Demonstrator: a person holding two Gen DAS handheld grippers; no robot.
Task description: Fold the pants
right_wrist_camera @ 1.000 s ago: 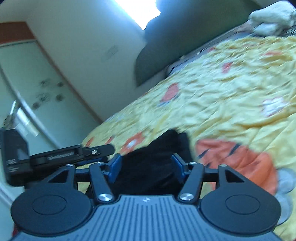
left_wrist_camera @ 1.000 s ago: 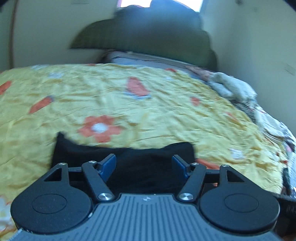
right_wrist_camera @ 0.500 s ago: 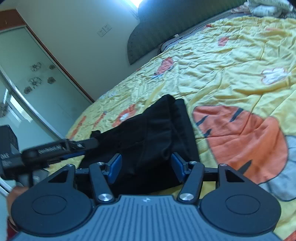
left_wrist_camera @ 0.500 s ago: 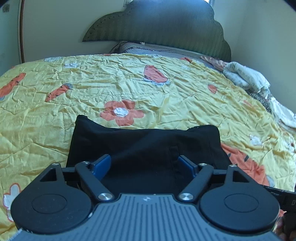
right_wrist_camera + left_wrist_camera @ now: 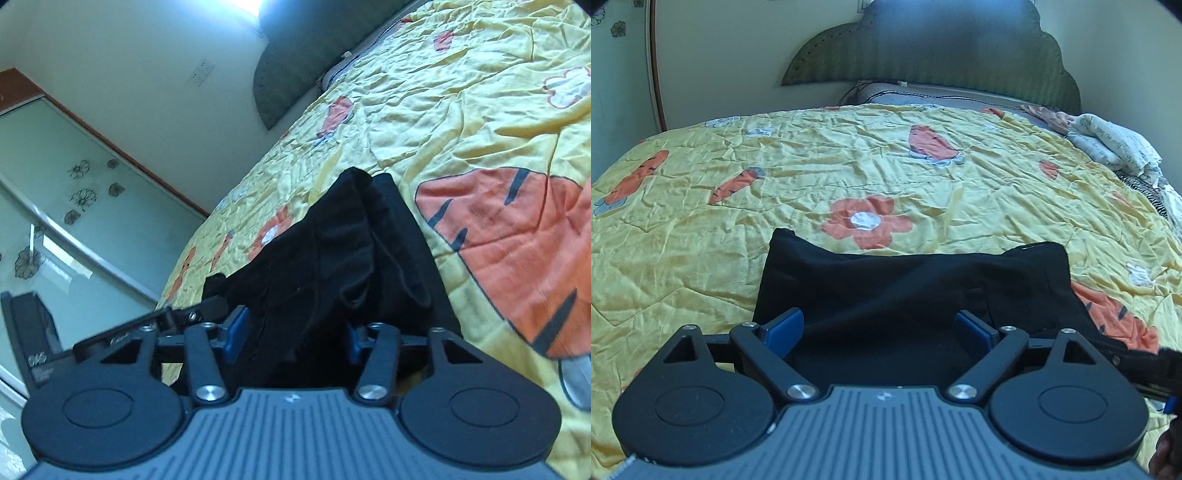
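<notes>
Black pants point(image 5: 908, 288) lie folded into a flat rectangle on the yellow flowered bedspread point(image 5: 775, 192). My left gripper point(image 5: 879, 330) is open, low over the near edge of the pants, with blue pads apart and nothing between them. In the right wrist view the pants point(image 5: 332, 258) show as a stacked bundle with layered edges. My right gripper point(image 5: 293, 332) is open at the bundle's near right end, its pads apart on either side of the cloth. The left gripper's body point(image 5: 122, 339) shows at the left of that view.
A dark headboard point(image 5: 931, 48) and pillow stand at the far end of the bed. White patterned bedding point(image 5: 1115, 147) is heaped at the far right. A glass wardrobe door point(image 5: 55, 206) stands to the left of the bed.
Both grippers have come lower and closer to the pants. The left view has tilted down, so the whole folded rectangle now shows. Both stay open.
</notes>
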